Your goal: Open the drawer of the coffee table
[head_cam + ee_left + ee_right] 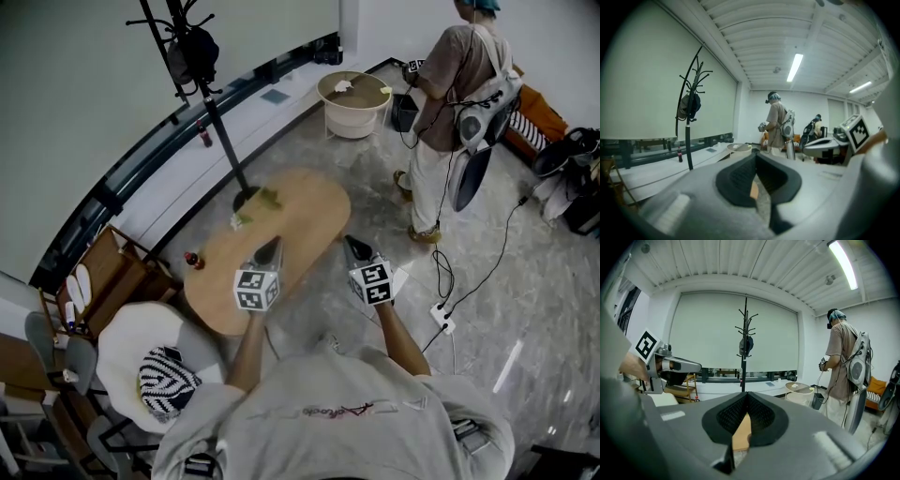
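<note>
Both shut and empty, left tongs (274,243) and right tongs (350,241); drawer of coffee table (300,211) unseen.

The left claw (270,246) and the right claw (351,244) are held side by side, each with its jaws together. The left claw shows over the oval wooden worktop (300,206). The right claw shows just beside its right edge. A coat stand (212,117) rises at the worktop's far left side. A second person (450,103) stands at far right, near a round table (353,117).

Office lounge: coat stand (687,145), strip light (795,67)
</note>
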### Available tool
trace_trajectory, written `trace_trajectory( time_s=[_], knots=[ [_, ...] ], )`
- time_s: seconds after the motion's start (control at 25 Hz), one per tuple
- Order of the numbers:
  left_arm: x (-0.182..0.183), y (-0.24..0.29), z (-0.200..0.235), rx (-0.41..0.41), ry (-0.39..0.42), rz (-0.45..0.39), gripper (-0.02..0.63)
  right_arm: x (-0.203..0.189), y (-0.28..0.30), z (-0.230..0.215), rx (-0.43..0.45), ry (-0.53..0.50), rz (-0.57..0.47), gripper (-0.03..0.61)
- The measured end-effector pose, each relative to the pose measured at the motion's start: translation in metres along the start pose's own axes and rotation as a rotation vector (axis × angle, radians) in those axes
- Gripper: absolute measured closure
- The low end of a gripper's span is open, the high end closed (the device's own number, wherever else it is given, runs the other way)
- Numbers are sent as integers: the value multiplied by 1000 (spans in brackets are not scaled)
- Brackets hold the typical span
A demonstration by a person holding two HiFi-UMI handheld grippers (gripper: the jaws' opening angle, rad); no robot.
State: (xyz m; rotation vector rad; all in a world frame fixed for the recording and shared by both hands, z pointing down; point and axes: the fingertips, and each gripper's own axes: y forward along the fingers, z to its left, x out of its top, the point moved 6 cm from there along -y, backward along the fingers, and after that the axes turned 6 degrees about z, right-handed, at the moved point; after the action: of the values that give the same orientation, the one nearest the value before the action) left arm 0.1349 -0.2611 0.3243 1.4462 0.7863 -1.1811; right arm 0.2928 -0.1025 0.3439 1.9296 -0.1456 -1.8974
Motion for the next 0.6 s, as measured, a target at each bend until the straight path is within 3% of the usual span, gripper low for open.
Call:
trace_trajectory(
  time_s=[0.32, 0.6],
  knots=[
    [21, 69, 17, 9, 3, -11, 614, 17, 57, -53, 27, -25, -11, 574],
    [22, 90, 36, 37, -4, 5, 614, 22, 86, -67, 53, -24, 2, 574]
  ],
)
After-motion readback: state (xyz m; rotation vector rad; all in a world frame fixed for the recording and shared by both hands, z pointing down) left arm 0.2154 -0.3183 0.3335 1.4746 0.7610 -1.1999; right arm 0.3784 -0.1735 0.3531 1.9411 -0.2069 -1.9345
